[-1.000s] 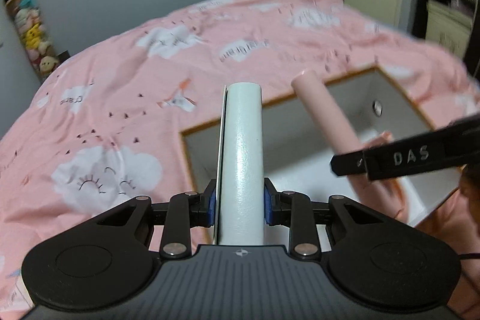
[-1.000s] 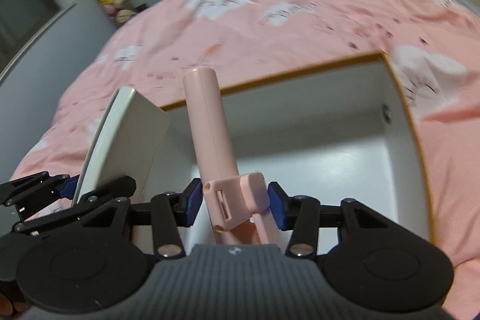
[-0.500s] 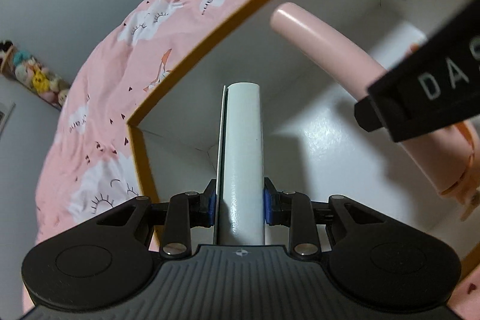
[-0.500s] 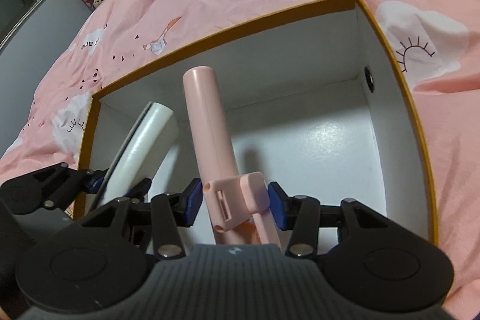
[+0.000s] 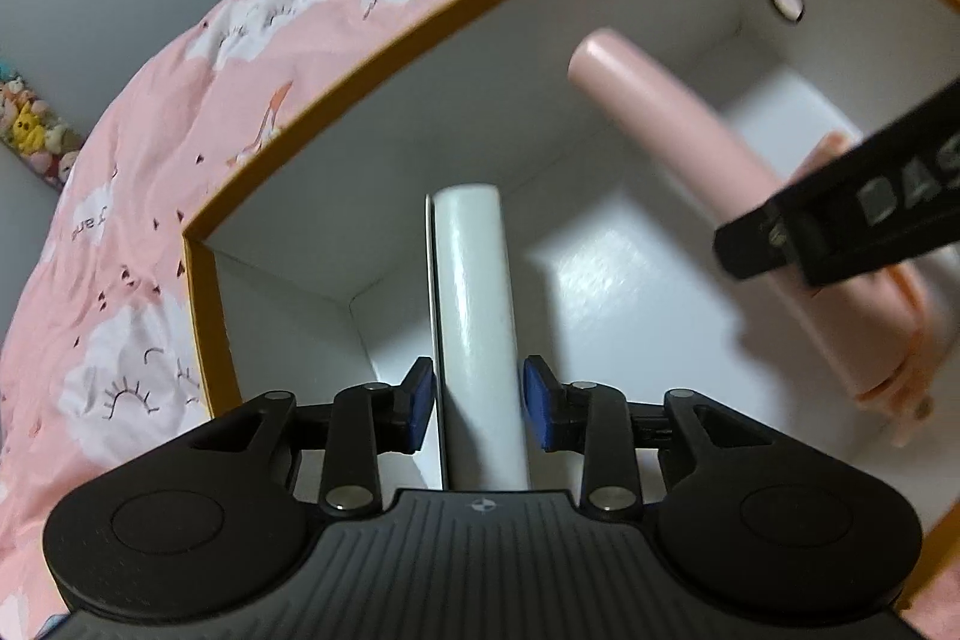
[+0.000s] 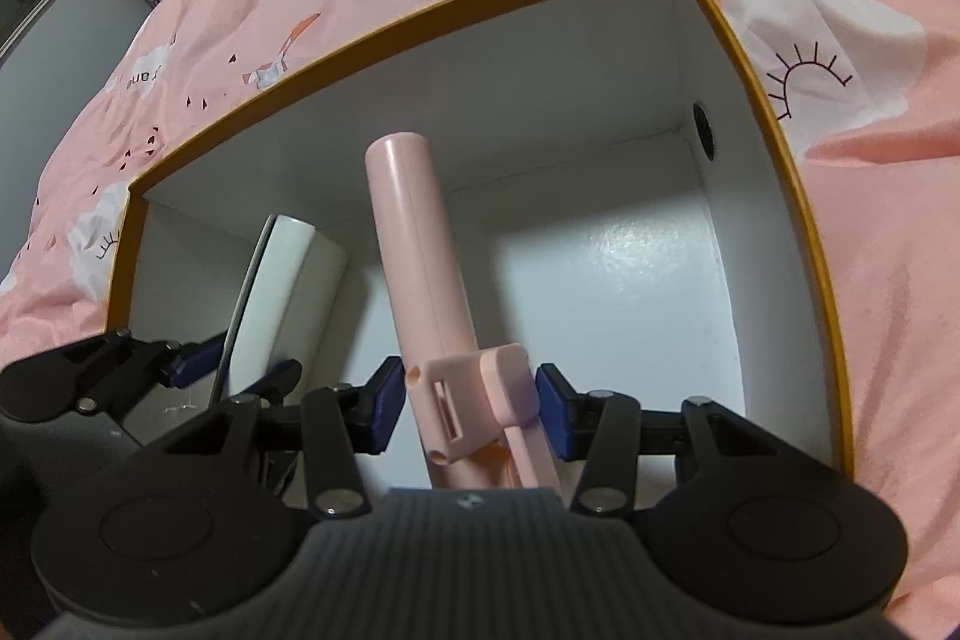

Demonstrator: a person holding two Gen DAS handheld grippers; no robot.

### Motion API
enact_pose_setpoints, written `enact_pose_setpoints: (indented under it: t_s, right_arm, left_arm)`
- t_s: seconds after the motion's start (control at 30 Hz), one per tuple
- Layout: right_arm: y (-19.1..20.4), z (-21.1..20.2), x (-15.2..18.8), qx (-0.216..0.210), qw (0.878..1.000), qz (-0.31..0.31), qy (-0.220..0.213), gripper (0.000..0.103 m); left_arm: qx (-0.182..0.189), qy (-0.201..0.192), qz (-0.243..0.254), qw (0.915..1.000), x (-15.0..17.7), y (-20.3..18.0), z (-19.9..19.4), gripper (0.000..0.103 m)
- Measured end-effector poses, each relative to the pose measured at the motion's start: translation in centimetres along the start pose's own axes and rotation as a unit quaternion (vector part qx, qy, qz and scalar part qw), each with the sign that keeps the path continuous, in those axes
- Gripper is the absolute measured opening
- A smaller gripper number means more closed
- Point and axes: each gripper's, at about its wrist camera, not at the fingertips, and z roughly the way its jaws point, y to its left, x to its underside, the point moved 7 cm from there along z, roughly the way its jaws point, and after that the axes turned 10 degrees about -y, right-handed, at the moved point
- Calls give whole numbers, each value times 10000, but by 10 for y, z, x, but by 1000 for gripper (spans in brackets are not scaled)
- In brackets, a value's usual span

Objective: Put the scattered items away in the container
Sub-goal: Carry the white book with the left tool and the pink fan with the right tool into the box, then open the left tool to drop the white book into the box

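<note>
Left wrist view looks down into a big white box (image 5: 420, 112) with an orange-brown rim. The box sits on a pink bedspread (image 5: 138, 172) with white clouds on it. A row of small soft toys (image 5: 30, 130) hangs on the grey wall past the far left edge of the bed.

The left gripper (image 5: 478, 396) has its blue pads (image 5: 420, 403) a little way apart. A flat white thing (image 5: 474, 316) stands on its thin edge between them. There is a small gap on each side (so I cannot tell if the pads really press it). The white thing reaches down inside the box, near the box's left wall.

The other gripper's black finger cuts across the right side of this view and hides part of the pink stick (image 5: 678, 136).

Right wrist view shows the right gripper (image 6: 470, 405) with its pads spread just wide of the pink stick's square clip end. The pink stick (image 6: 414, 244) points up and away, inside the box (image 6: 762, 112). The white thing (image 6: 282, 292) and the left gripper (image 6: 231, 364) are near the box's left wall. A round hole (image 6: 705, 130) is in the box's right wall. The box floor is white and shiny.
</note>
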Motion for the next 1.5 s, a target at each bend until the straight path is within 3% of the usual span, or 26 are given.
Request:
enact_pose_setpoints:
  t_s: [0.13,0.33,0.5,0.8,0.93,1.23,1.5]
  right_arm:
    - [-1,0,2,-4,10000,22,19,50]
    - [-3,-2,4,7,10000,48,24,50]
    - [-3,3,8,-54,9994,273,212,50]
    - [2,27,16,266,9946,770,646,50]
    - [14,36,18,293,9932,808,783,49]
    - [62,58,26,-117,9921,534,1129,47]
    - [77,62,28,-296,9932,122,1117,46]
  left_arm:
    - [456,-216,-381,9980,-4,4,-15,40]
    - [995,-232,-645,9927,-4,0,-24,27]
    - [859,-342,-718,9931,-5,15,-31,27]
    - [406,-900,-1009,9900,-11,72,-79,28]
    - [220,-832,-1181,9893,-3,92,-81,28]
    - [144,-489,-1633,9853,26,117,-70,28]
    - [92,-398,-1859,9817,44,126,-66,27]
